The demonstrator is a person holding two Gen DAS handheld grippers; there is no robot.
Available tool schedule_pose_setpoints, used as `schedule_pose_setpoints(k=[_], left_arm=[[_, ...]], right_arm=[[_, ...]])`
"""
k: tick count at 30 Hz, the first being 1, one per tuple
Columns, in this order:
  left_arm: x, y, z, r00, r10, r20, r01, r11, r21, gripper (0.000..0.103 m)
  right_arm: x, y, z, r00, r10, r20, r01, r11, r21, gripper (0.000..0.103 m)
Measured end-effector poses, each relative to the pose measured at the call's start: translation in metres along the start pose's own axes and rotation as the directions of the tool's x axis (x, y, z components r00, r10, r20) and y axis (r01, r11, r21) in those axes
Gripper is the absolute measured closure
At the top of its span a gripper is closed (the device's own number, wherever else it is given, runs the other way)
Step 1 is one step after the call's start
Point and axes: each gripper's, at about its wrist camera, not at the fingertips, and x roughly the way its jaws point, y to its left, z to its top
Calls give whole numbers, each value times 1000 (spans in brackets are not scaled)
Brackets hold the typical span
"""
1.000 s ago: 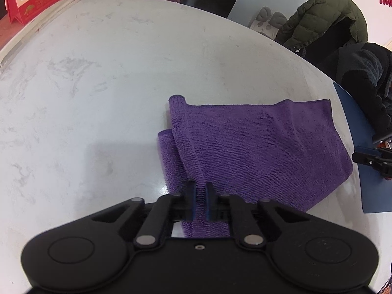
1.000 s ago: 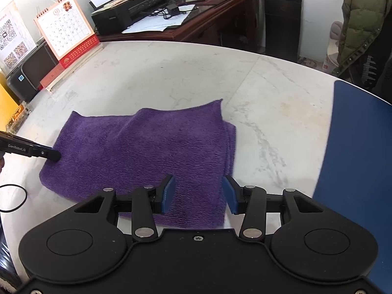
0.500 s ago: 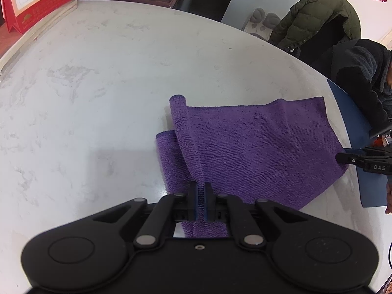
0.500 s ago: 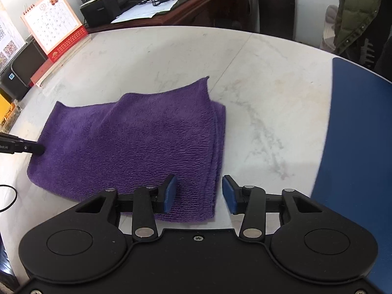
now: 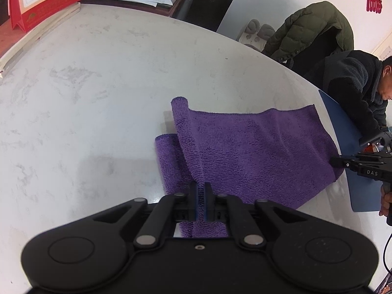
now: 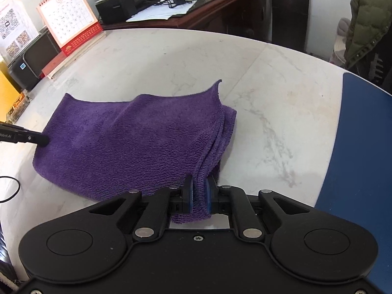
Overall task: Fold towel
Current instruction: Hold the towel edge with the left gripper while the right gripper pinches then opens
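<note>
A purple towel (image 5: 247,149) lies folded over on the white marble table (image 5: 98,98). My left gripper (image 5: 201,196) is shut on the towel's near corner, with a lower layer sticking out to its left. In the right wrist view the same towel (image 6: 132,137) rises slightly off the table at the near end. My right gripper (image 6: 200,193) is shut on its bunched near-right corner. The left gripper's tip (image 6: 40,140) shows at the towel's left edge there. The right gripper's tip (image 5: 336,161) touches the towel's right corner in the left wrist view.
A blue mat (image 6: 362,147) covers the table's right side. A red desk calendar (image 6: 69,17), a black box (image 6: 31,61) and a printer (image 6: 132,0) stand along the far left edge. A person in dark clothes (image 5: 352,90) and a green jacket (image 5: 311,31) are beyond the table.
My right gripper, open a second ago, has shut on the towel's near-right corner and raised it a little. My left gripper has kept its hold on the towel.
</note>
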Motion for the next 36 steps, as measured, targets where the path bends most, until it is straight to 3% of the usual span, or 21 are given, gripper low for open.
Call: schedule_pose_setpoints(k=[3,5,8,17,36], left_arm=[[2,1,0,1000,1,-6,-1,1000,6,100],[4,1,1,1000,2,-11,-2,1000,9,100],[5,1,3,1000,2,-18,-2,1000,14,100],[12,1,4,999,11,-39,-10,1000,22,100],[16,0,4,999,8,-51,-7,1000,21,100]], right_arm=[[0,2,1,1000,-1,3,1,1000,-12,89],[-1,4,2,1000,-2,4,2,1000,-19,77],[-2,5,5,1000,-4,10,5,999,-32,68],[20,-10,39,999,2,33,-1,999,-51,67],[37,-16,38,999,33,16,-32,998,-58,67]])
